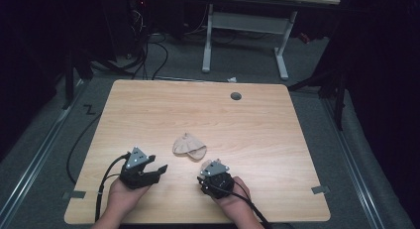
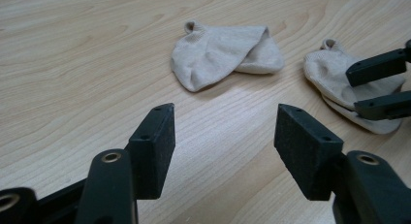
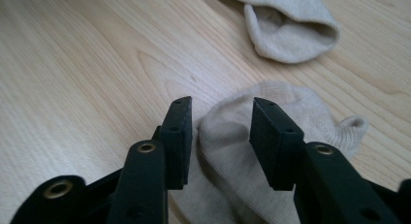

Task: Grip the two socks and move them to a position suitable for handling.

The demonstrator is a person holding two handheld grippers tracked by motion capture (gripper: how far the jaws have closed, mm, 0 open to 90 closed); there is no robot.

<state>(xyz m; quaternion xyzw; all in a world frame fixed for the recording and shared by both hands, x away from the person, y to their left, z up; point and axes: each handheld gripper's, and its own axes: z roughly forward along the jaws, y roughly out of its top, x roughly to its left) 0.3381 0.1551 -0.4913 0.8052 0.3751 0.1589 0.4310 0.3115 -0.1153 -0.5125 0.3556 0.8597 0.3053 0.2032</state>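
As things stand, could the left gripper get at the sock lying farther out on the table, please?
Probably yes. The left gripper stands open, aimed toward that sock, with bare table between them. The right gripper is off to the side, over the other sock.

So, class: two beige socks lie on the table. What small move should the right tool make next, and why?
Probably close: the right tool has its jaws open astride the near sock, not yet gripping. The left tool is open over bare table.
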